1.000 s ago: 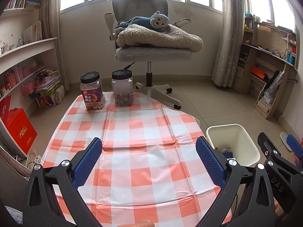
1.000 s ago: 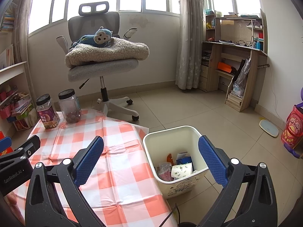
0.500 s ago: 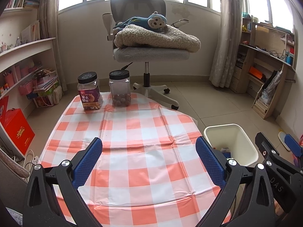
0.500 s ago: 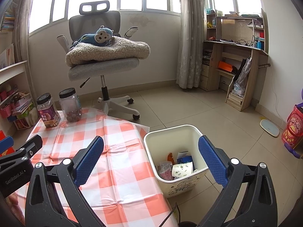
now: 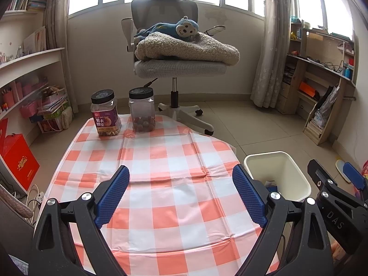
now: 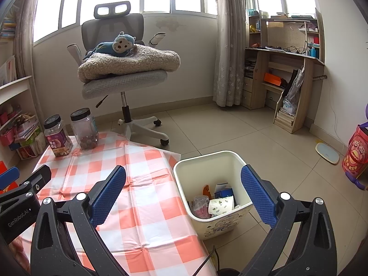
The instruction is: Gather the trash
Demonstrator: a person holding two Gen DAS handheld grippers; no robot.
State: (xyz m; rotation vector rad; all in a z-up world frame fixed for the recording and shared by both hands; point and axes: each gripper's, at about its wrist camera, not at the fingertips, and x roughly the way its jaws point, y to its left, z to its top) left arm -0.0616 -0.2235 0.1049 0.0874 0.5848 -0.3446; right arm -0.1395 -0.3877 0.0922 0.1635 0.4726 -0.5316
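Two grippers sit low in my views, both over the near end of the table (image 5: 174,197) with its orange-and-white checked cloth. My left gripper (image 5: 180,195) has its blue pads spread wide and is closing slightly, with nothing between them but bare cloth. My right gripper (image 6: 182,195) is spread wide too, also empty; through its gap I see the table edge and the bin.

The trash bin (image 6: 232,161), a cream plastic one, stands on the tiled floor just beside the table's right edge, at about four o'clock from the table centre in the left wrist view (image 5: 296,172). Inside it lies the collected trash (image 6: 217,203): a crumpled patterned paper, a small blue box, something orange and a pinkish wrapper, all piled at the bottom.

At the table's far end, around eleven o'clock, stand two black-lidded jars, upright and close beside each other: the labelled jar (image 5: 105,115) on the left and the clear jar (image 5: 141,111) with dark round things at its bottom on the right. Beyond them at twelve o'clock is an office chair (image 5: 177,69) carrying a fleece blanket (image 5: 186,48) and a blue monkey toy (image 5: 184,26).
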